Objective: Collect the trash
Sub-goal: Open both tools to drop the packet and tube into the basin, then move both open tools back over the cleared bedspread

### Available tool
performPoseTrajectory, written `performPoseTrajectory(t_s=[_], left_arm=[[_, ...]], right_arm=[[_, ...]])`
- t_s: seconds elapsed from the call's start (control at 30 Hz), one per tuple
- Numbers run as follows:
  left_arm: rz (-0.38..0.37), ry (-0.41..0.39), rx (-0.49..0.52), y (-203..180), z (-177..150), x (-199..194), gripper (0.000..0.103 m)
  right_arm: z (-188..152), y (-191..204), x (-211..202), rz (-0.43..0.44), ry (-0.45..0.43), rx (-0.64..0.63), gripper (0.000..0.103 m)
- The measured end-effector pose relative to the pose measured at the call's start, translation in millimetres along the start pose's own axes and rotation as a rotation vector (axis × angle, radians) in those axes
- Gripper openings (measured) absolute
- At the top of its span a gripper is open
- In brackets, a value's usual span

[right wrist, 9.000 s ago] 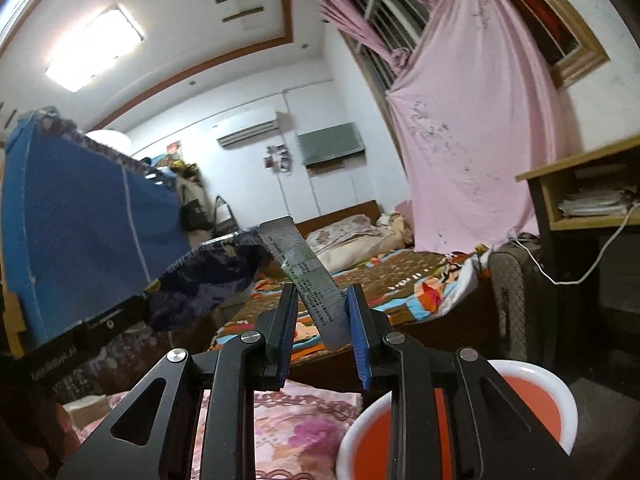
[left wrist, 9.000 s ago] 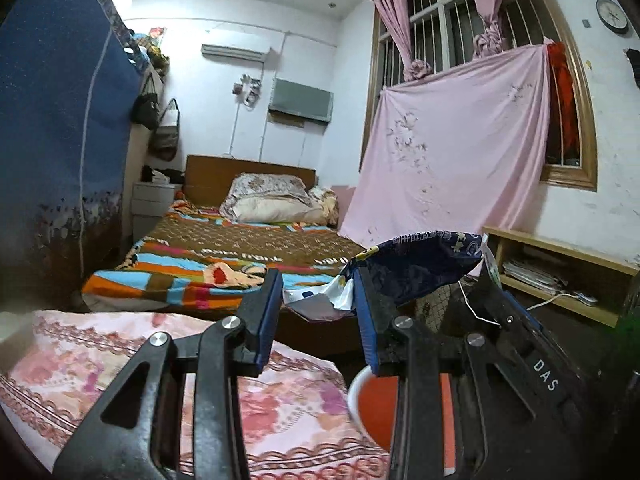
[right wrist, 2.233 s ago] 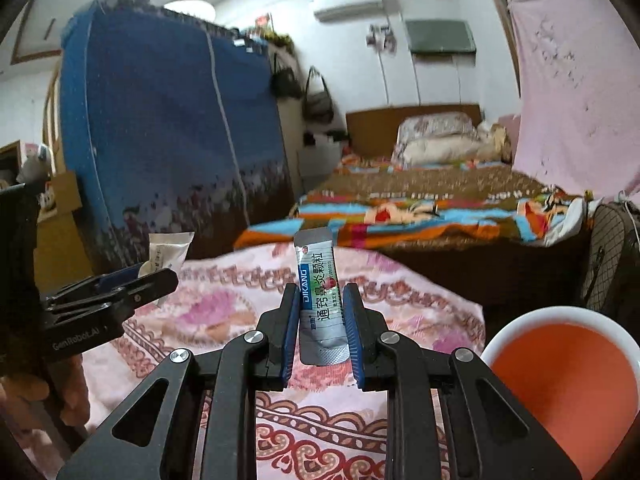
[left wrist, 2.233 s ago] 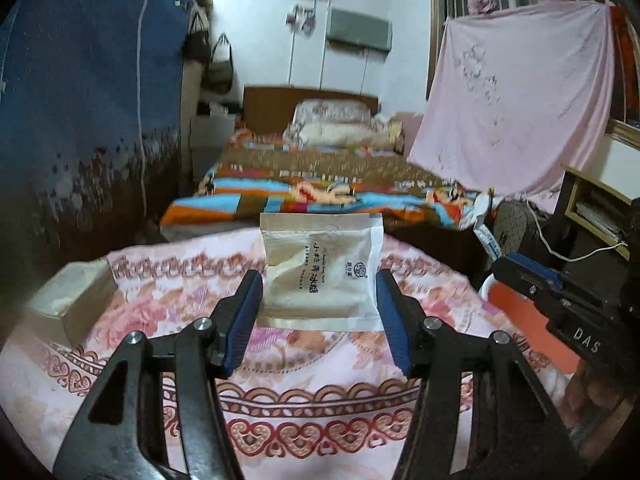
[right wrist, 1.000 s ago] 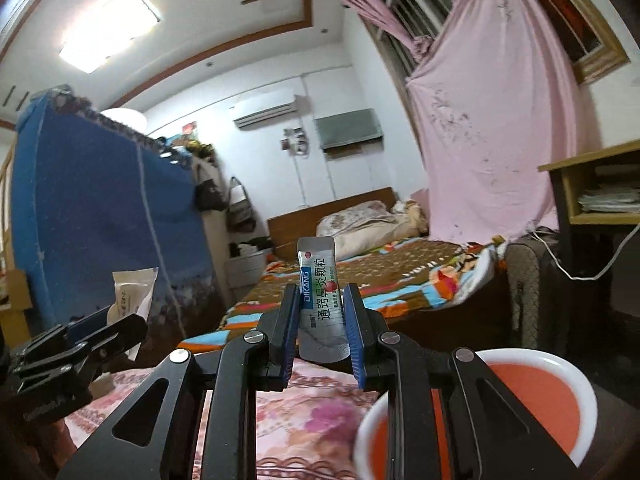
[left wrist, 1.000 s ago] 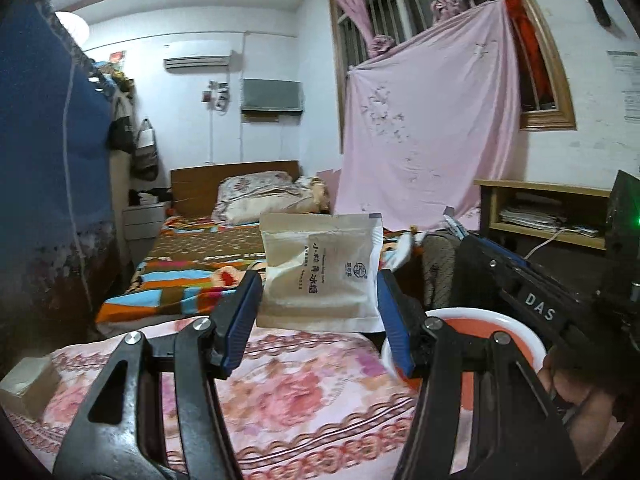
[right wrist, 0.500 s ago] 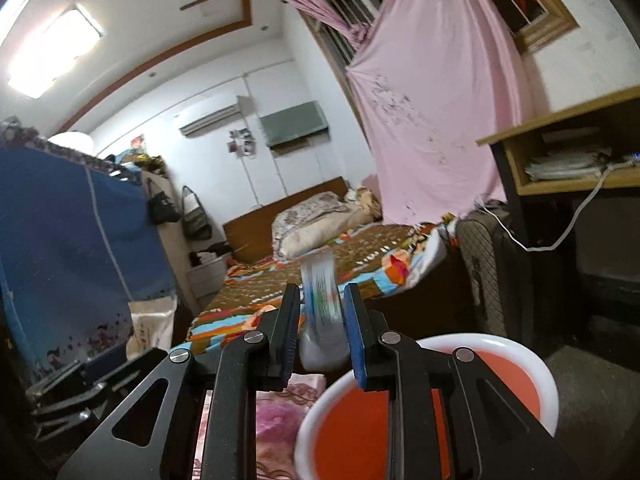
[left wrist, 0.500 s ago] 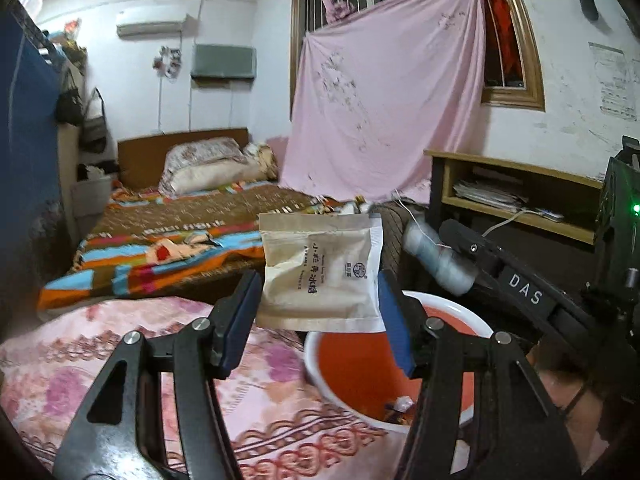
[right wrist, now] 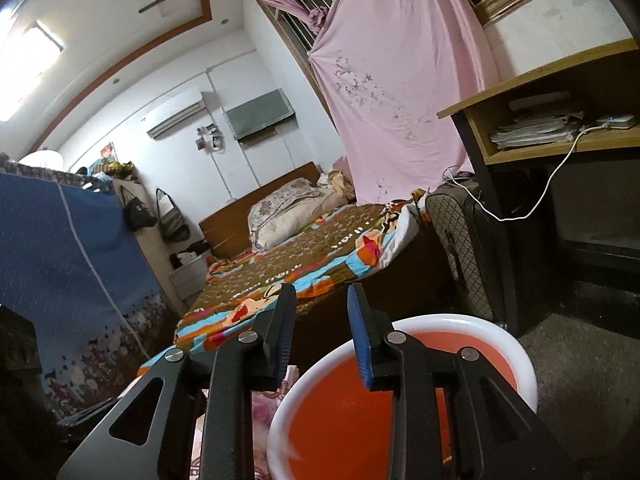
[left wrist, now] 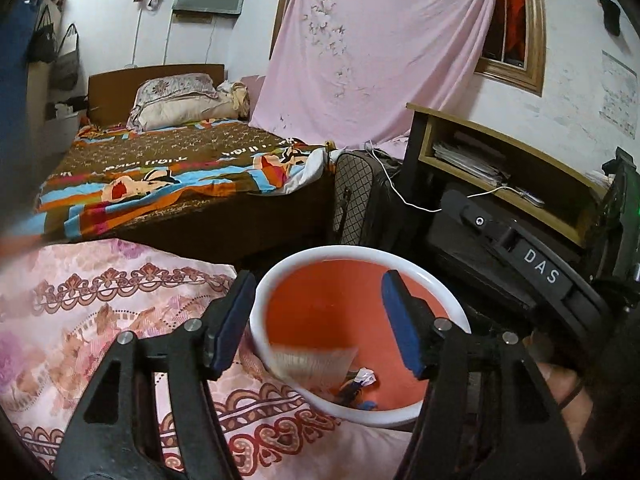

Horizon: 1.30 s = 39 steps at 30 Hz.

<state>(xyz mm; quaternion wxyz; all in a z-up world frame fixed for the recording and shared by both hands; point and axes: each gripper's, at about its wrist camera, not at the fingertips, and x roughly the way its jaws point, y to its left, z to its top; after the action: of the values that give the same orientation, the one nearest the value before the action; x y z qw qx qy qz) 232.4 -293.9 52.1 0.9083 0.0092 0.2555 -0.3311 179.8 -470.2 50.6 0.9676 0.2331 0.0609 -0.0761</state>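
Left wrist view: left gripper (left wrist: 318, 322) spread wide, empty, above the white-rimmed orange plastic basin (left wrist: 448, 300); a blurred beige paper sachet (left wrist: 312, 368) lies inside. Right gripper (right wrist: 320, 330) parted, empty.

The bin (left wrist: 448, 304) is orange inside with a white rim. The tablecloth (left wrist: 100, 304) is pale pink with maroon scrolls and hearts along its edge. The bedspread (left wrist: 168, 168) is brown with blue, orange and white patches. A plain pink sheet (left wrist: 372, 52) hangs. The finger pads (left wrist: 232, 320) are blue.
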Motion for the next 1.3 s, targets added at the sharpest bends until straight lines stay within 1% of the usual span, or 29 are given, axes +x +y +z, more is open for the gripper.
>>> performPoseTrajectory(t_s=[0.23,0.43,0.5,0.77,0.93,1.03,1.1,1.23,1.3], left_arm=[[0.014,-0.009,-0.025,6,2,-4,0.055],[0.029,-0.017,-0.039,12,3,-8,0.056],[0.038,-0.026,-0.045,15,4,-10,0.056],[0.107,-0.062,-0.081,29,4,-21,0.062],[0.164,-0.087,-0.085,37,4,-32,0.071],[0.201,-0.102,-0.092,44,2,-41,0.074],[0.220,-0.111,-0.099,49,1,-47,0.078],[0.266,-0.129,-0.106,58,-2,-59,0.087],[0.294,-0.142,-0.110,63,-5,-66,0.089]], right_arm=[[-1,-1,0,0.001,0.002,-0.004,0.030],[-2,1,2,-0.001,0.006,-0.009,0.031],[-2,1,2,-0.001,0.005,-0.011,0.033],[-2,8,1,0.001,0.005,-0.033,0.045],[-2,16,2,0.005,0.007,-0.056,0.048],[-3,21,3,0.011,0.009,-0.071,0.056],[-4,25,3,0.022,0.007,-0.084,0.071],[-6,36,1,0.043,0.004,-0.117,0.073],[-8,42,1,0.049,0.003,-0.139,0.077]])
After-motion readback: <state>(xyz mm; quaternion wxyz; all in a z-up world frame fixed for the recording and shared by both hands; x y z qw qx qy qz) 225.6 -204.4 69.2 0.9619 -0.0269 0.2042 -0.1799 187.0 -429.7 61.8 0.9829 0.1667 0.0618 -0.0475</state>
